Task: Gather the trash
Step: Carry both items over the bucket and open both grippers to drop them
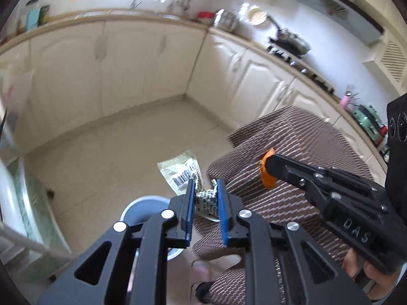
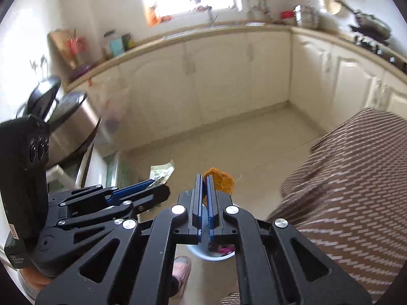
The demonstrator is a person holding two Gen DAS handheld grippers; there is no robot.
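Hanging below both tongs was the bin (image 1: 142, 208). Left tongs (image 1: 206, 195) pinched a wrapper (image 1: 182, 172); right tongs (image 2: 205, 193), nearer over it, clamped orange netting (image 2: 223, 181).

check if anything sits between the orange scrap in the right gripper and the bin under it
Nothing visible does. The right gripper holds the orange scrap above the open bin, with only bare floor and air around; the gripper's own body hides part of the rim.

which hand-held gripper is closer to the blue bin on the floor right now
Right, by a small margin. The right hand-held gripper, shut on an orange scrap, hangs over the blue bin. The left hand-held gripper, gripping a wrapper, sits beside the bin.
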